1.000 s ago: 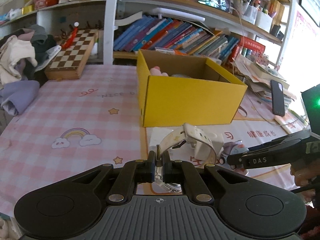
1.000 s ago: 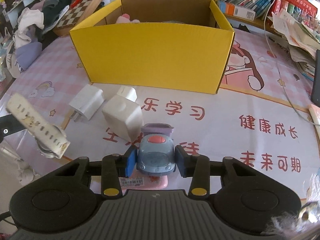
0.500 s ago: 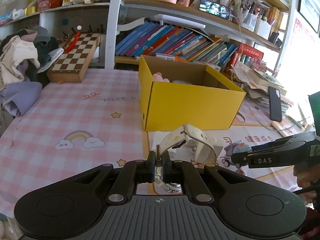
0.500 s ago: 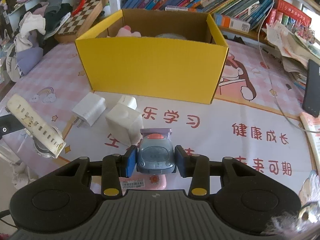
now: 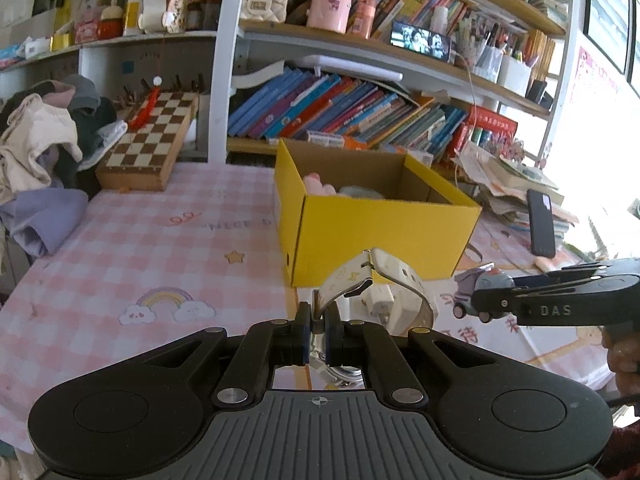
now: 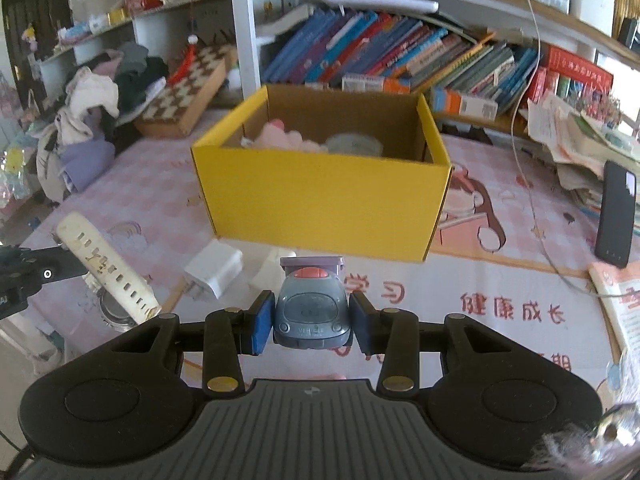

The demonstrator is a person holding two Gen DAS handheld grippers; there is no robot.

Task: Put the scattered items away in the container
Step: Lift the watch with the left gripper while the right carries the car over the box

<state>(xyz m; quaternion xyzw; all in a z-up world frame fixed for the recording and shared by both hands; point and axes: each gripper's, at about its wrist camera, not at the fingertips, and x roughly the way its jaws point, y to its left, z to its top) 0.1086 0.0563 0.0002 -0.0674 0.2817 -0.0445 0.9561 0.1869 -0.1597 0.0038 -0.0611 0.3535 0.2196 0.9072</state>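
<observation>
The left tongs [image 5: 316, 330] are pinching a white watch [image 5: 376, 284] by its strap, and the watch is up in the air above the counter [image 5: 152, 248]. The strap curls up and over in front of the tongs. The right tongs [image 6: 310, 320] are pinching a little gray toy car [image 6: 310, 310] with a purple back and a red button on top. The car is off the counter too, squeezed between the two blue pads [image 6: 260, 322]. In the left wrist view, the right tongs [image 5: 476, 304] reach in from the right side with the toy car [image 5: 478, 286] at their tip. Past both tongs sits a yellow box [image 6: 324, 204] with its top open. Inside the box are a pink soft thing [image 6: 280, 140] and a pale round thing [image 6: 354, 145]. Two white chargers [image 6: 214, 268] lie on the counter just in front of the box, close to each other. A chess board [image 5: 154, 144] leans at the back left, near a pile of clothes [image 5: 36, 148]. A black phone [image 6: 616, 212] stands to the right, and rows of books [image 6: 400, 52] fill the shelf behind the box.
</observation>
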